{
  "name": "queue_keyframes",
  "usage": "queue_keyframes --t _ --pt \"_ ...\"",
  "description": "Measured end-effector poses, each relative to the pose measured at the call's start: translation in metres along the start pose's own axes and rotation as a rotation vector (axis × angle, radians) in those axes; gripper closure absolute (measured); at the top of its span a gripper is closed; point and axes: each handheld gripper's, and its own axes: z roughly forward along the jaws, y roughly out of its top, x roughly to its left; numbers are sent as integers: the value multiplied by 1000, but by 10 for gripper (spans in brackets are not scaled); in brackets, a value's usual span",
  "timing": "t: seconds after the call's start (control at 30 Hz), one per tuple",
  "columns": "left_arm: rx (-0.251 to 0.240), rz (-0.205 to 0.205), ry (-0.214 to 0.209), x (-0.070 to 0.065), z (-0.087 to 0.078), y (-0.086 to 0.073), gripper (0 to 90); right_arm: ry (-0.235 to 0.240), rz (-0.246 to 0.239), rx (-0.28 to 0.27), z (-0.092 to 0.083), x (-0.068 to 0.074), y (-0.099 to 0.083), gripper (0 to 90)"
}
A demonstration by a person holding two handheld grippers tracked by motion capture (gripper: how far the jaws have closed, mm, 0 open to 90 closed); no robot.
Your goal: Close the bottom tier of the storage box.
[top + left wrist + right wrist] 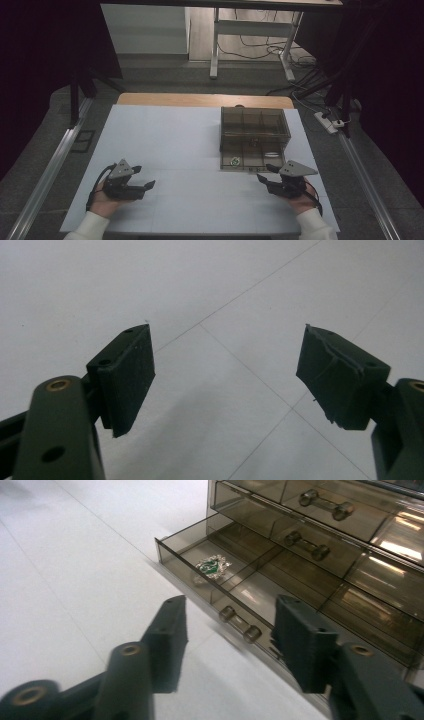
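Resting on the white table (190, 150), near its front edge, both grippers are hand-held and well apart. Left gripper (144, 177) at front left, jaws wide apart, nothing between them, only bare tabletop ahead. Right gripper (266, 172) at front right, jaws spread, empty, just in front of the smoky clear drawer box (254, 122). Bottom drawer (235, 587) pulled out; small green-and-silver item (213, 565) lies in its left compartment. Drawer handle (240, 622) sits between the right jaws' line of sight, not touched.

Glossy smoked clear-plastic drawer box (254, 131), matt white table (165, 150) (smooth), matt black tongs (227, 630)
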Motion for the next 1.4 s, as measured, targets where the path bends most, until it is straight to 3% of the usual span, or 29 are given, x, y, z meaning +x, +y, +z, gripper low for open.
queue_keyframes --t 0.27,0.53,0.73,0.9,1.1,1.4 --pt "13 13 -2 -1 2 0 222 -21 -5 80 5 5 0 720" --pt "16 15 0 -1 3 0 221 -19 -13 121 6 4 -2 893" --pt "14 11 3 -1 3 0 221 -53 3 176 12 0 -6 897" --pt "20 12 8 -1 3 0 200 -81 5 190 14 -4 -9 897" --pt "20 17 9 -1 3 0 193 -77 -37 214 25 -4 -9 897" --pt "22 16 12 -1 4 1 184 -104 -49 226 31 -6 -9 898"
